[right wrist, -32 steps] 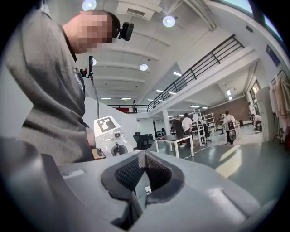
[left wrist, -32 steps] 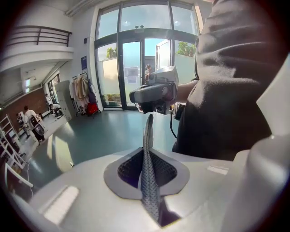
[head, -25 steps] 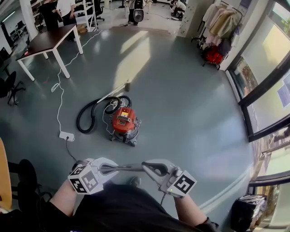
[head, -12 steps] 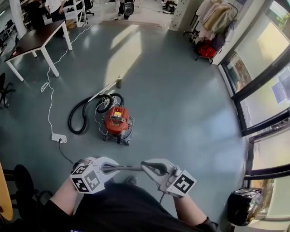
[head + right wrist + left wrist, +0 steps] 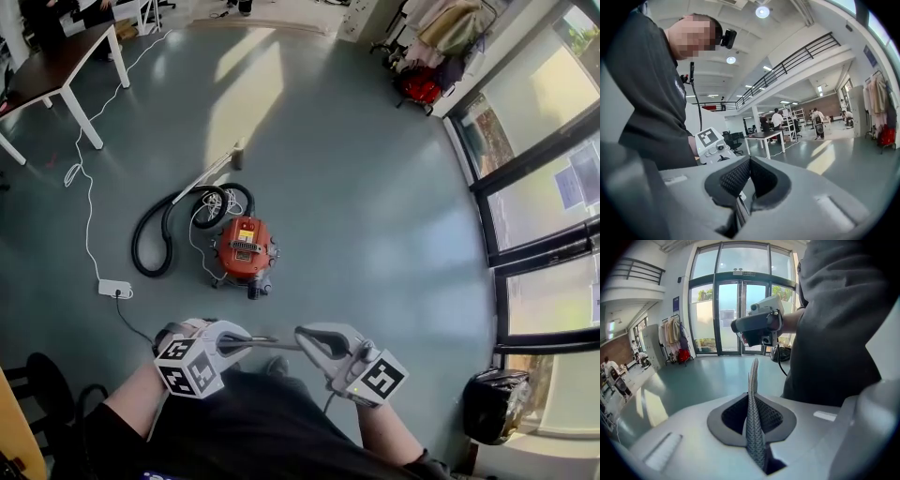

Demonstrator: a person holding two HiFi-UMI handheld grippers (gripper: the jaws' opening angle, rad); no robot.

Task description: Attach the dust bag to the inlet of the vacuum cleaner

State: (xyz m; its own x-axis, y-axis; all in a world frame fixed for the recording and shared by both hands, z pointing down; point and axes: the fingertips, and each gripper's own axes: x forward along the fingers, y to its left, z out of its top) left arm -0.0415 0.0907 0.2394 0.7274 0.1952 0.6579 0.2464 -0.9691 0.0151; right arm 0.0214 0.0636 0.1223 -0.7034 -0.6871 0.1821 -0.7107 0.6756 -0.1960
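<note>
Head view looks down on wide, bare grey floor with the vacuum cleaner (image 5: 244, 248) standing near its middle, well ahead of the person. Its black hose (image 5: 148, 246) loops out to the left and a pale wand (image 5: 212, 172) lies beyond it. A white cable (image 5: 86, 197) runs from a power strip (image 5: 114, 288) up toward the table (image 5: 52, 73) at the upper left. Open floor lies to the right of the vacuum as far as the glazed wall (image 5: 525, 187), with a dark bin (image 5: 495, 405) by its lower end. A black chair (image 5: 45, 394) crowds the lower left corner.

Close in front of the torso, the left gripper (image 5: 272, 344) and right gripper (image 5: 309, 337) point toward each other, tips just apart. Each gripper view shows its jaws pressed together with nothing between them.

The vacuum's inlet is too small to make out from here. The table is cut off by the frame edge, and the person's body hides the floor underfoot.

Compared with a second ago, the vacuum sits slightly further left in the picture, the table has slid toward the corner, and the bin shows more fully. The grippers keep the same closed, facing pose.
</note>
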